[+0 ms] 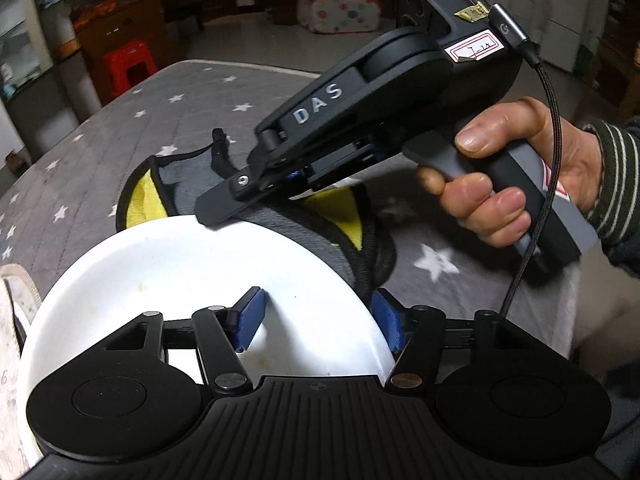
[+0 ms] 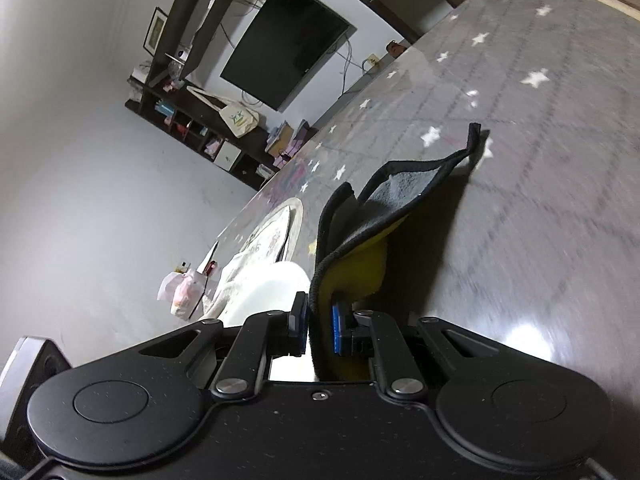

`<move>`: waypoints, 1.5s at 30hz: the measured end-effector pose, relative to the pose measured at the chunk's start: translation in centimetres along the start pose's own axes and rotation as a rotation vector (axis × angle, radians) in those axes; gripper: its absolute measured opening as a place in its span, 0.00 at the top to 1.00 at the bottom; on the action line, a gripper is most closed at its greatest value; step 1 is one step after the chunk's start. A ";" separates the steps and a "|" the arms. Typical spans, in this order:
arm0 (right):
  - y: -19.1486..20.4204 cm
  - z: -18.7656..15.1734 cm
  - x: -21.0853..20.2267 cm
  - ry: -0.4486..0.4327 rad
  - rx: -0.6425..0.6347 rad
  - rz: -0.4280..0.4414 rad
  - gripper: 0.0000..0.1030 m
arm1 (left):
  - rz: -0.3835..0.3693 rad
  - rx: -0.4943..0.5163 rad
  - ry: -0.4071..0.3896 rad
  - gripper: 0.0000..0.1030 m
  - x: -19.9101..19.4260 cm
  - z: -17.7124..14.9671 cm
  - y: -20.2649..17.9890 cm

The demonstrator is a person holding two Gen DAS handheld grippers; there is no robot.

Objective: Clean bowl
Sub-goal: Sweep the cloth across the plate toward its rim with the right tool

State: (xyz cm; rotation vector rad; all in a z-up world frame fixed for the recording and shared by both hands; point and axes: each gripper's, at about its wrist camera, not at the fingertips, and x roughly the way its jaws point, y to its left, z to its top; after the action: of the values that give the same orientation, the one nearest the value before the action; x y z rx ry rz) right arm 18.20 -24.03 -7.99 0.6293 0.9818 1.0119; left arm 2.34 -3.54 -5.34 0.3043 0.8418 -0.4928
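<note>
A white bowl (image 1: 180,280) sits on the grey star-patterned table cover (image 1: 100,152), with a few small yellowish specks inside it. My left gripper (image 1: 320,322) straddles the bowl's near right rim, one blue pad inside and one outside, and stands open with a wide gap. A grey and yellow cloth (image 1: 340,240) with black edging lies draped behind the bowl. My right gripper (image 2: 318,324) is shut on the cloth (image 2: 380,208), which rises folded from its pads. In the left wrist view the right gripper (image 1: 224,204) hovers over the bowl's far rim. The bowl (image 2: 272,284) shows just left of the right gripper's pads.
A person's hand (image 1: 500,184) in a striped sleeve holds the right gripper's handle. A round patterned mat (image 2: 276,232) lies on the table beside the bowl. A red stool (image 1: 128,64) stands beyond the table's far edge. A television (image 2: 284,40) and shelves line the wall.
</note>
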 end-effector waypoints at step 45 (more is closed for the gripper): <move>0.6 3.4 3.4 0.089 -0.076 0.023 0.85 | 0.017 -0.063 -0.004 0.44 0.3 0.8 -1.1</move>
State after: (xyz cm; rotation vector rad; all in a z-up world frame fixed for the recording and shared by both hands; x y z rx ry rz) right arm 21.61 -20.66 -7.27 0.5377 1.0114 1.1006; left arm 2.44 -4.91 -5.16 0.2525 0.8484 -0.4500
